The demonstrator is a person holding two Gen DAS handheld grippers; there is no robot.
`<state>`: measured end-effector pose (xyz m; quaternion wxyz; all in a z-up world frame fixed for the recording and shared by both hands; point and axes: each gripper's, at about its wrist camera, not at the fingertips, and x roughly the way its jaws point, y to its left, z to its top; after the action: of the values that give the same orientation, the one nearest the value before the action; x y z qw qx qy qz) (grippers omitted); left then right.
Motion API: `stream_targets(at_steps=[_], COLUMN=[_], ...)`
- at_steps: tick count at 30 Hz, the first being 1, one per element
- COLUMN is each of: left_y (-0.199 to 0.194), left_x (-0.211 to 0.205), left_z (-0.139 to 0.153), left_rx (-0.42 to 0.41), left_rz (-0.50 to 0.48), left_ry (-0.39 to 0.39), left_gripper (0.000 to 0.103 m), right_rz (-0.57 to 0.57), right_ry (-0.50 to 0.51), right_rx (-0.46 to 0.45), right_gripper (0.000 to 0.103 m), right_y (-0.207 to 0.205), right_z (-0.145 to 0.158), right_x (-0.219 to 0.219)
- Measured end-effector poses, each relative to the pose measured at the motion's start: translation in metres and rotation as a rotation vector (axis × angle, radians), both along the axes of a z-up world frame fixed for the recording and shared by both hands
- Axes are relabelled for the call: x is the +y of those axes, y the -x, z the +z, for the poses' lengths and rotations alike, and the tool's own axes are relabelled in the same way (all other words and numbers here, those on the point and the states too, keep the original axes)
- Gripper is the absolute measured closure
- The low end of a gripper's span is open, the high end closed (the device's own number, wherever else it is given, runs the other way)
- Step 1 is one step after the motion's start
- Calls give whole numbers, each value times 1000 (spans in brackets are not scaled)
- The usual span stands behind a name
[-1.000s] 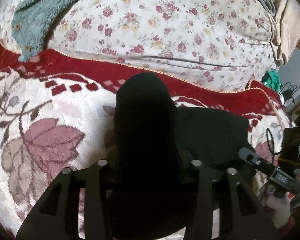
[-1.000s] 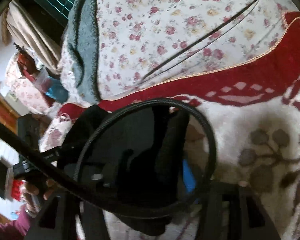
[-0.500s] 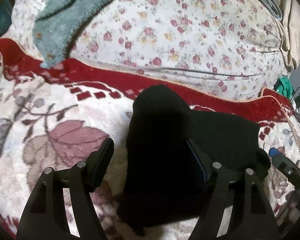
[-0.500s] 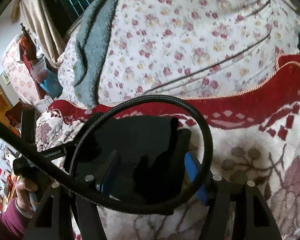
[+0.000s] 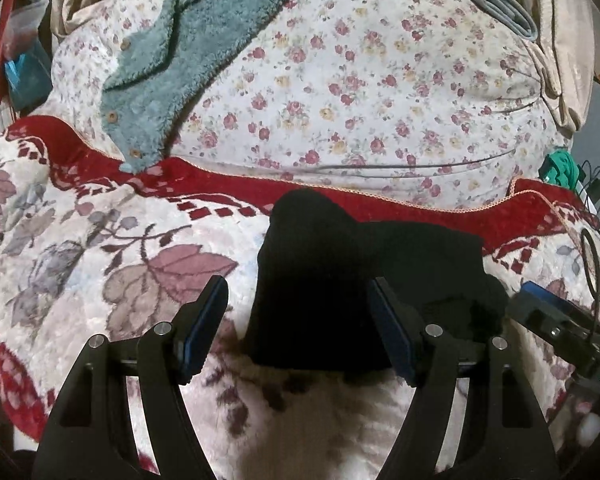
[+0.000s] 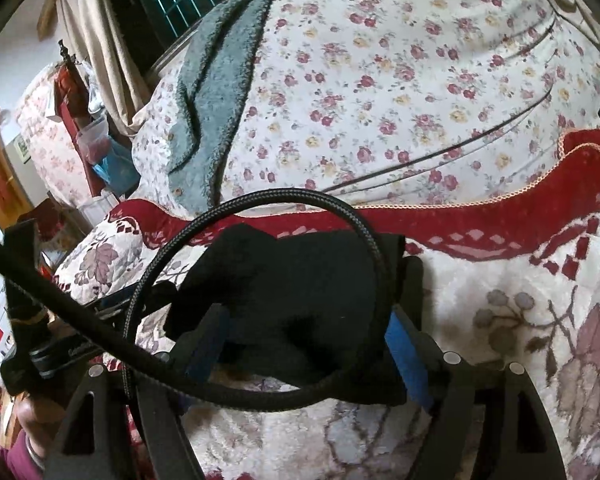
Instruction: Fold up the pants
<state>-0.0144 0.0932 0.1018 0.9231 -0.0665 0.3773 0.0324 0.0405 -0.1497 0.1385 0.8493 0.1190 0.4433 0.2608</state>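
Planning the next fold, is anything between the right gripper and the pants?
Yes: a black braided cable loops across in front of the pants, over the right gripper. Its jaws are opening, with the pants between them.

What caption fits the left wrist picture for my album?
Open left gripper above folded black pants lying on a flowery red-bordered blanket.

Both wrist cameras are looking forward and steeply down along their own fingers, riding close above a flower-patterned blanket [image 5: 100, 280]. Each is framing the folded black pants [image 5: 320, 288] at lower centre, with the floral quilt [image 5: 380, 80] filling the upper frame. The left view is catching the other gripper at its right edge; the right view is catching it at lower left.
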Motion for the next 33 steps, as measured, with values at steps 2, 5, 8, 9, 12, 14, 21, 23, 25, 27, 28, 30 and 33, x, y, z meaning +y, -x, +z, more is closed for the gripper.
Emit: stream_targets(at_steps=[2,5,8,9,12,14,21,23,25,27,28,30,33], left_y=[5,12,16,17,19,21,22,22,22,22,22,22,21], left_x=[-3,-7,-12,-13,-16,-17,-21,-22,-23,-23,-23,-23,-22], left_z=[2,3,4,5,7,8,8,7,6,6,6,6,2], left_rx=[-2,6,10,10,9,10,22,26,29,30,29,28,35], left_rz=[2,-2,-9,-9,-8,-8,-4,-4,-5,-4,-4,-4,-3], left_ry=[-8,-17,-14,-16,-23,-22,-32,-38,-39,-40,-40,-40,-43], left_gripper=[30,30,30,30,30,30,30,30,30,30,30,30,30], right_rz=[3,4,8,11,18,21,37,37,38,37,37,37,41], right_ry=[5,6,0,3,9,-2,-6,-3,-3,-9,-13,-13,-16], right_rx=[0,-2,-1,-2,-1,-3,-6,-5,0,7,11,14,19], right_gripper=[25,24,24,24,24,24,24,24,24,24,24,24,24], right_y=[2,4,5,5,5,6,6,6,6,6,6,6,6], right_z=[1,3,4,5,6,7,8,7,6,4,3,2,0], right_x=[4,7,8,9,11,11,13,13,13,12,12,13,14])
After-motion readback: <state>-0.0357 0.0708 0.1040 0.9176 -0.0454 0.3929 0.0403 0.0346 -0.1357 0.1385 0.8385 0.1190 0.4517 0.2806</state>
